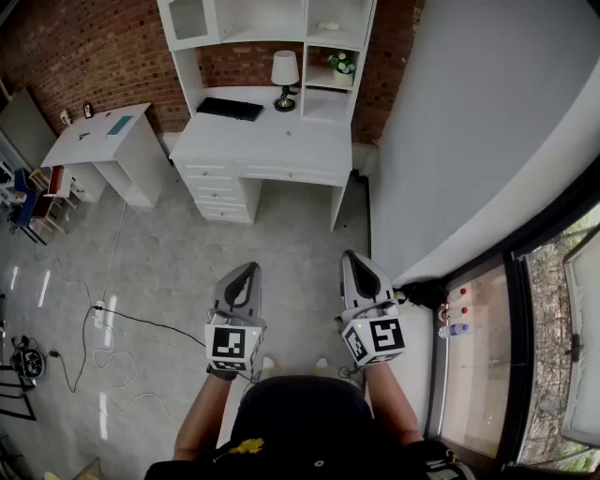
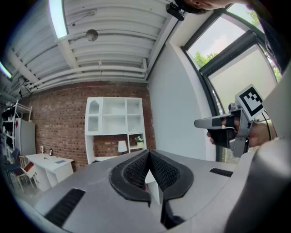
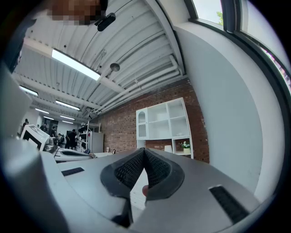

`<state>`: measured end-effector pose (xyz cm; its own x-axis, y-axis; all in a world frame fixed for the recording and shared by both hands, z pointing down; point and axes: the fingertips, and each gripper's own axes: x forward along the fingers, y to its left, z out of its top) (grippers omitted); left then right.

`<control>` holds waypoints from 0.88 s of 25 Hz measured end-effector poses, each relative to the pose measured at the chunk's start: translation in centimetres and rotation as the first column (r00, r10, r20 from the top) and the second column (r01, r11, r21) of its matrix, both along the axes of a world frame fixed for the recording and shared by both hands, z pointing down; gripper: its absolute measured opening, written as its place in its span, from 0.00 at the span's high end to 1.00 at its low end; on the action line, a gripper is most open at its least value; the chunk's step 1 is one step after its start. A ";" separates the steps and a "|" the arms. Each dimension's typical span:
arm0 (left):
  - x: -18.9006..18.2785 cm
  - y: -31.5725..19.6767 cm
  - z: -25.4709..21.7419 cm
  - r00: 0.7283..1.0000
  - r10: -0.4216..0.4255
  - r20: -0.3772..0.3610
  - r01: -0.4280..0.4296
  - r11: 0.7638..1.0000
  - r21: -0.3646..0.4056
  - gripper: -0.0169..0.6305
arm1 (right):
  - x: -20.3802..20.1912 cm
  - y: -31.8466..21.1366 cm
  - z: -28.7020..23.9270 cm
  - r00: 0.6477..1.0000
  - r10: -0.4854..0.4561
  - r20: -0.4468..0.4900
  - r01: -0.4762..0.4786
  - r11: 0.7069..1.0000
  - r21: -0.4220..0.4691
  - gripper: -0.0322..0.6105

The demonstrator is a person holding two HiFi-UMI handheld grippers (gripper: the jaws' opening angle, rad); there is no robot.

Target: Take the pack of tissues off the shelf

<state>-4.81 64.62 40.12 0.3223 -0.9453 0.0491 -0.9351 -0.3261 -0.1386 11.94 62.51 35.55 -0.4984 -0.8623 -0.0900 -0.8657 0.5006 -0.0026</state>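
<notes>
**Well short of the goal: the approach, made with jaws shut**

Both tools are held level and side by side above the floor (image 1: 187, 253), pointed toward the white shelf unit (image 1: 304, 66) that stands against the brick wall (image 1: 94, 47) far ahead of them. The left tool (image 2: 148, 154) is seen with its jaws pressed together and nothing between them. The right tool (image 3: 144, 150) is likewise fully closed and empty.

The pack of tissues cannot be identified with certainty at this range. A small pale object (image 1: 329, 26) in the upper right compartment, ahead of and above the right tool, is judged the likeliest candidate. Lower in the same column a potted plant (image 1: 342, 67) is seen. A table lamp (image 1: 284, 80) stands on the surface (image 1: 272, 141) just left of the plant, and a dark flat item (image 1: 230, 108) lies further left.

The step in hand is judged to be the approach, and no grasp has been begun.
- The distance should be closed first, so that the pack can be confirmed.
- One tool should then be opened wider than the pack before the compartment is entered, raised to shelf height and kept level.
- The pack is presumably soft, so it is best taken across its narrow side with modest pressure.
- It should be drawn straight out, so that the compartment walls, plant and lamp are not struck.
</notes>
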 end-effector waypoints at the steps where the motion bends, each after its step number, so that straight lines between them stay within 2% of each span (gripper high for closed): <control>1: -1.4 -0.1 0.1 1.000 -0.015 -0.008 0.015 1.000 -0.001 0.95 | -0.8 -0.1 0.0 1.000 0.004 -0.006 -0.004 1.000 0.000 0.95; 4: -5.2 -0.3 0.1 0.998 -0.047 -0.035 0.047 0.999 0.001 0.95 | -3.2 -0.3 0.2 1.000 0.014 -0.019 -0.014 1.000 -0.001 0.95; 8: -8.8 -0.2 0.3 0.997 -0.046 -0.060 0.046 0.999 0.012 0.95 | -5.7 -0.2 0.6 0.999 0.027 -0.044 -0.027 1.000 -0.006 0.95; 12: -13.0 0.5 1.8 0.995 -0.080 -0.054 0.078 0.997 -0.024 0.95 | -7.3 0.0 1.2 0.997 0.035 -0.075 -0.036 0.999 -0.011 0.95; 14: -15.0 0.5 2.5 0.990 -0.111 -0.082 0.108 0.993 -0.039 0.95 | -7.9 -0.3 1.8 0.995 0.049 -0.083 -0.051 0.998 -0.025 0.94; 17: -16.5 -0.7 2.6 0.982 -0.137 -0.130 0.132 0.990 -0.040 0.95 | -9.5 -1.0 2.1 0.989 0.096 -0.109 -0.099 0.995 -0.019 0.95; 19: -16.9 -1.0 2.2 0.983 -0.112 -0.144 0.110 0.994 -0.023 0.95 | -11.5 -1.1 2.0 0.987 0.096 -0.131 -0.097 0.995 0.006 0.95; 22: -17.4 -1.3 1.9 0.991 -0.068 -0.119 0.067 0.998 -0.016 0.95 | -13.5 -0.8 1.9 0.986 0.082 -0.145 -0.082 0.997 0.008 0.95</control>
